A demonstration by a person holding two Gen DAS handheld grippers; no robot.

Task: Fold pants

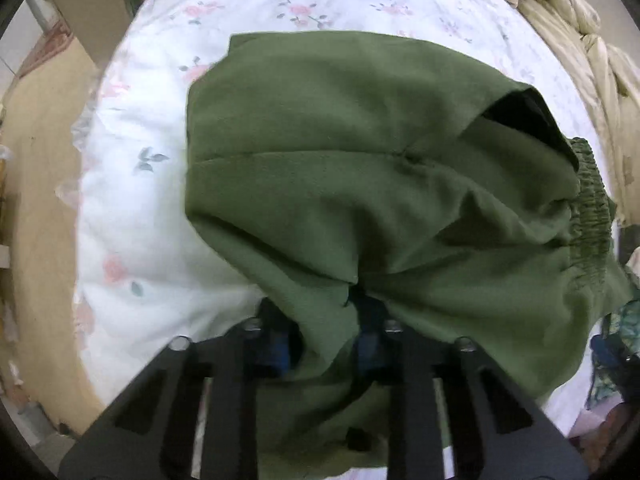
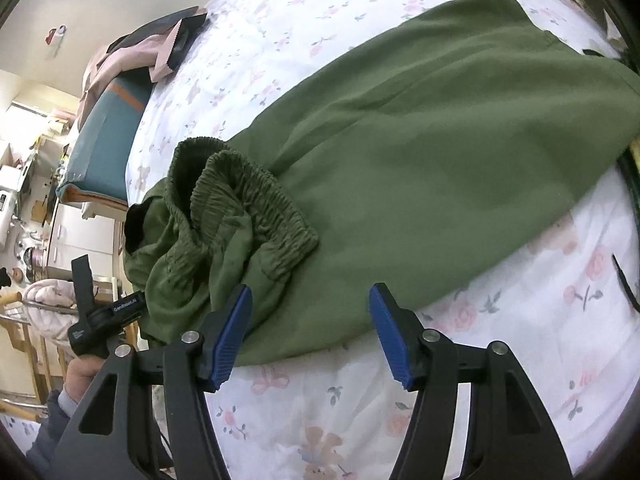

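- Left wrist view, bottom of the frame: the left gripper [image 1: 324,320] has its blue-padded jaws drawn close together on a bunched fold of the green pants [image 1: 360,168]; cloth fills the gap between the fingers and drapes over them.
- Beyond that pinch the pants spread across the middle of the frame, with the gathered elastic waistband [image 1: 592,208] at the right edge and a dark opening in the cloth at the upper right.
- The floral bedsheet [image 1: 152,208] lies under the pants, showing to the left and along the top; a cream quilt [image 1: 592,40] is heaped in the upper right corner.
- Right wrist view, bottom of the frame: the right gripper [image 2: 310,332] has its jaws spread wide with nothing between them, its blue pads [image 2: 232,336] hovering over the near hem edge of the pants [image 2: 440,152] and the floral bedsheet [image 2: 520,320].
- At the lower left a hand [image 2: 82,372] holds the other gripper's black handle against the bunched waist end.
- The crumpled waistband [image 2: 248,200] sits left of centre; the legs stretch flat toward the upper right.
- Farther off, upper left: a pinkish garment [image 2: 120,64] and a teal cushion [image 2: 108,128] at the bed's edge.
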